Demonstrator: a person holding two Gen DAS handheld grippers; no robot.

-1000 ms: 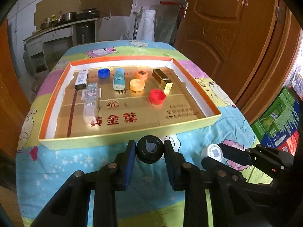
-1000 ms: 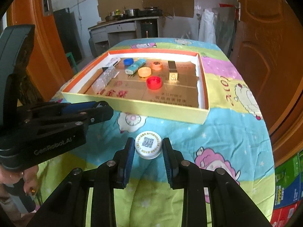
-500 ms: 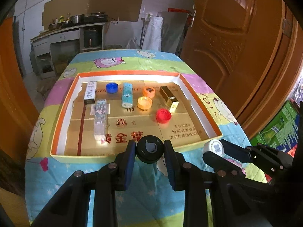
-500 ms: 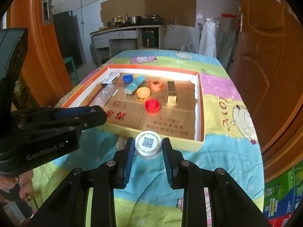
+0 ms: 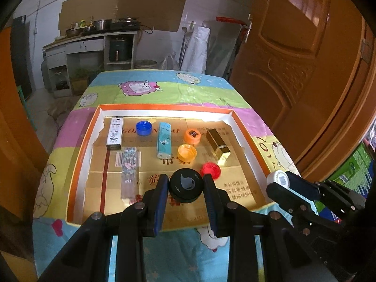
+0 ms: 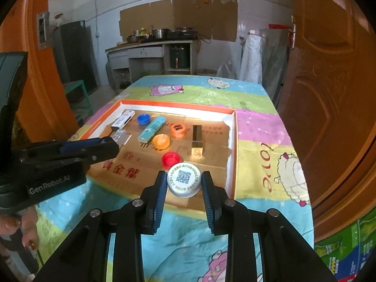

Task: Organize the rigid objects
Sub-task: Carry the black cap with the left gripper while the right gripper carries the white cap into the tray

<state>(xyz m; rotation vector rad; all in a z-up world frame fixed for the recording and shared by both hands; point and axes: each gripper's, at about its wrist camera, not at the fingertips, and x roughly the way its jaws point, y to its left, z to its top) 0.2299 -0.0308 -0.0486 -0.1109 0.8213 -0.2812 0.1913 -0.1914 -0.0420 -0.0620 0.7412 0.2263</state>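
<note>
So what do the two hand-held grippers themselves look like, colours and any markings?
Both are matte black frames with silver rivets and blue ribbed pads on their fingers. The left hand-held gripper shows white "GenRobot.AI" lettering on its side; the right hand-held gripper looks identical.

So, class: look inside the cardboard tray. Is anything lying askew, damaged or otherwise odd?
Little stands out. The tray's white paper lining is torn and ragged along its right wall. The gold box lies at a slant to the other long packs. The yellow-orange cap sits open side up. Nothing has spilled.
</note>
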